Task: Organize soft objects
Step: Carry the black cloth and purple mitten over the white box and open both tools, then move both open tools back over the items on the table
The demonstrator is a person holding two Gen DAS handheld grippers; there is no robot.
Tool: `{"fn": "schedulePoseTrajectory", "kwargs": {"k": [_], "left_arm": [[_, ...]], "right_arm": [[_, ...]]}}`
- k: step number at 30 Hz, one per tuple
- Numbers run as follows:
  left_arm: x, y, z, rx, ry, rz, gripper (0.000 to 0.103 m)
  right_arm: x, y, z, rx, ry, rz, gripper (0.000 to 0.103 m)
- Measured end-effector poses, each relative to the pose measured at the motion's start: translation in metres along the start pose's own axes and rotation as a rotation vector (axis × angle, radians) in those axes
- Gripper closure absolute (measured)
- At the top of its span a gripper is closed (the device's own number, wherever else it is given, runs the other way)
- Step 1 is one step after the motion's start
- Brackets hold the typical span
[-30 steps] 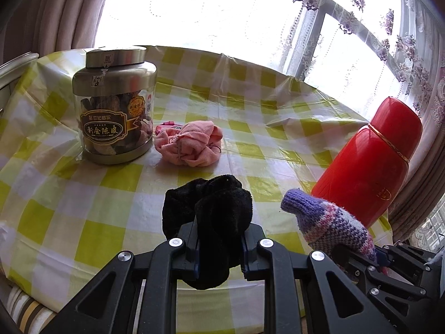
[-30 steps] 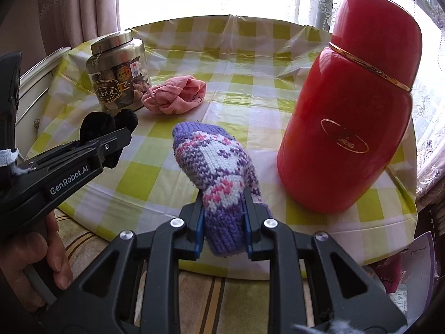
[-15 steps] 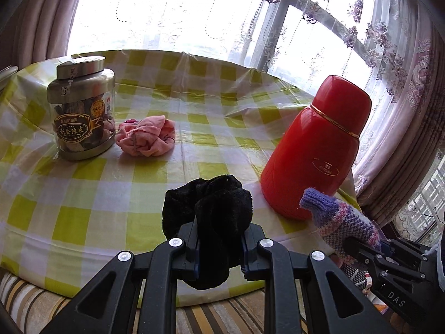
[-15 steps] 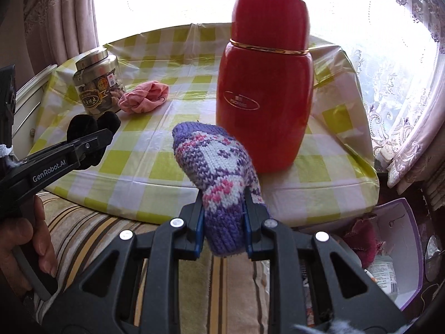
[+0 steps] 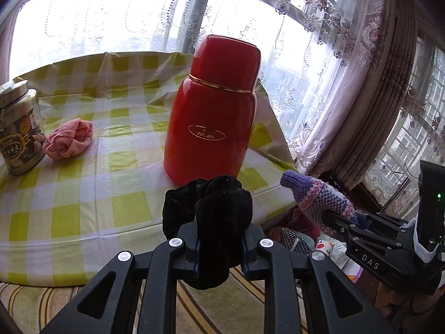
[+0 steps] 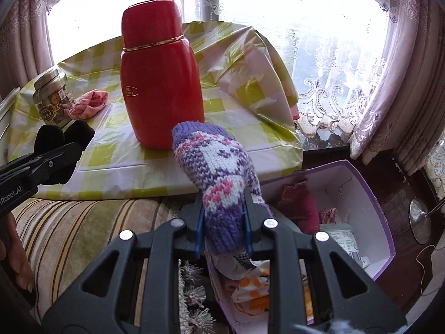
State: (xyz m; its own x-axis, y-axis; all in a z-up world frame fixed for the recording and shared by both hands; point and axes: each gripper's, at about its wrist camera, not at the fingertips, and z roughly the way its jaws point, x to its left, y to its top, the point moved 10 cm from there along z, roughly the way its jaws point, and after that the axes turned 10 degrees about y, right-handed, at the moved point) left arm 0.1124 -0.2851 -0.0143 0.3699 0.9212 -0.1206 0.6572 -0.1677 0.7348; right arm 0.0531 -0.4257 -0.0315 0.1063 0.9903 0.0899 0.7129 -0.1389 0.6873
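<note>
The left gripper [image 5: 219, 246] has its jaws pinching a black sock [image 5: 214, 211], the bundle bulging up and out above them and a tail hanging below. The right gripper [image 6: 224, 226] has its jaws pinching a purple knitted sock [image 6: 219, 172] near its cuff, the toe standing up and tilted away. Both socks are in the air, clear of the counter [image 6: 155, 153] and just off its near edge.

Below and to the right of the purple sock sits an open box [image 6: 361, 189] on the floor, with red cloth and other soft things already in it; it looks like where these belong. A pink cloth [image 5: 69, 142] lies on the counter beside a jar [image 5: 19, 128], not yet collected, and a red flask [image 6: 158, 78] stands close behind both socks.

Risks, as I judge them: each grip takes only a narrow fold, so a quick swing could let a sock slide out onto the striped sofa [image 6: 69, 231] short of the box. Letting go over the near wall would drape the purple sock on the rim. The two grippers are near each other and could knock together over the box
</note>
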Motion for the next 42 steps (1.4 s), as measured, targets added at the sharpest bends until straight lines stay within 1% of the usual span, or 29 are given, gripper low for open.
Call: {"fn": "schedulePoseTrajectory", "kwargs": {"k": [11, 17, 21, 24, 25, 26, 28, 29, 33, 38, 42], "left_arm": [[-0.072, -0.014, 0.014, 0.062, -0.104, 0.098, 0.082], [-0.11, -0.02, 0.018, 0.085, -0.169, 0.15, 0.082], [-0.129, -0.024, 0.02, 0.098, -0.217, 0.175, 0.082], [-0.143, -0.027, 0.019, 0.111, -0.254, 0.189, 0.077], [-0.147, -0.027, 0.02, 0.117, -0.263, 0.194, 0.071], [-0.15, -0.029, 0.022, 0.124, -0.267, 0.199, 0.063], [-0.155, -0.03, 0.024, 0.125, -0.273, 0.205, 0.053], [-0.156, -0.029, 0.022, 0.124, -0.275, 0.206, 0.051], [-0.155, -0.031, 0.024, 0.136, -0.274, 0.197, 0.051], [-0.149, -0.028, 0.027, 0.143, -0.28, 0.16, 0.051], [-0.142, -0.025, 0.026, 0.139, -0.274, 0.137, 0.051]], "right_arm": [[-0.063, -0.002, -0.022, -0.026, -0.142, 0.057, 0.077], [-0.089, -0.005, -0.033, -0.034, -0.202, 0.083, 0.077], [-0.103, -0.006, -0.039, -0.037, -0.243, 0.098, 0.077], [-0.114, -0.007, -0.042, -0.037, -0.279, 0.11, 0.076], [-0.117, -0.007, -0.043, -0.036, -0.29, 0.117, 0.075], [-0.12, -0.008, -0.043, -0.036, -0.297, 0.123, 0.075], [-0.125, -0.009, -0.042, -0.031, -0.315, 0.132, 0.072], [-0.127, -0.009, -0.042, -0.029, -0.319, 0.134, 0.071], [-0.131, -0.01, -0.04, -0.027, -0.332, 0.139, 0.066], [-0.129, -0.008, -0.043, -0.035, -0.341, 0.125, 0.055], [-0.121, -0.004, -0.045, -0.043, -0.355, 0.101, 0.052]]}}
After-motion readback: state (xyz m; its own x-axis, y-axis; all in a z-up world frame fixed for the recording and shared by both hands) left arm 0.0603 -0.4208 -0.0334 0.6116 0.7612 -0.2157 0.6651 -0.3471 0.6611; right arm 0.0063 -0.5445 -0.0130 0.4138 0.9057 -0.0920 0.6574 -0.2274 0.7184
